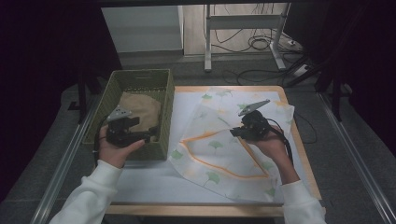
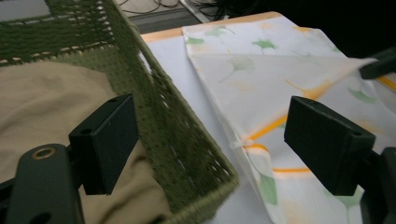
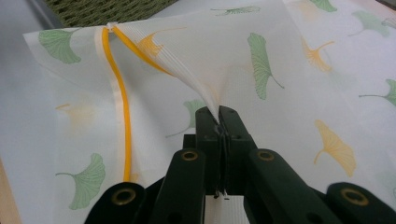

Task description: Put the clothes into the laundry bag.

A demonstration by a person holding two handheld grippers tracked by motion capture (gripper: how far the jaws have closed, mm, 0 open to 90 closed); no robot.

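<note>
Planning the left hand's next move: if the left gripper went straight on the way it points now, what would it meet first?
Probably the green basket's near wall, which runs between the open left gripper jaws; past it lies the leaf-print cloth. Depth is unclear.

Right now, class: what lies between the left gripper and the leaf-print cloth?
In the left gripper view, the green basket's woven wall, then a strip of bare white table cover, separates the left gripper from the leaf-print cloth.

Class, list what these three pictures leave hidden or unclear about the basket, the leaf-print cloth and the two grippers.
- Basket: in the high view the tan cloth covers its floor.
- Left gripper: in the high view its open jaws merge with the basket wall.
- Leaf-print cloth: in the right gripper view the shut right gripper hides the pinched edge.
- Table: the leaf-print cloth hides much of its top.
</note>
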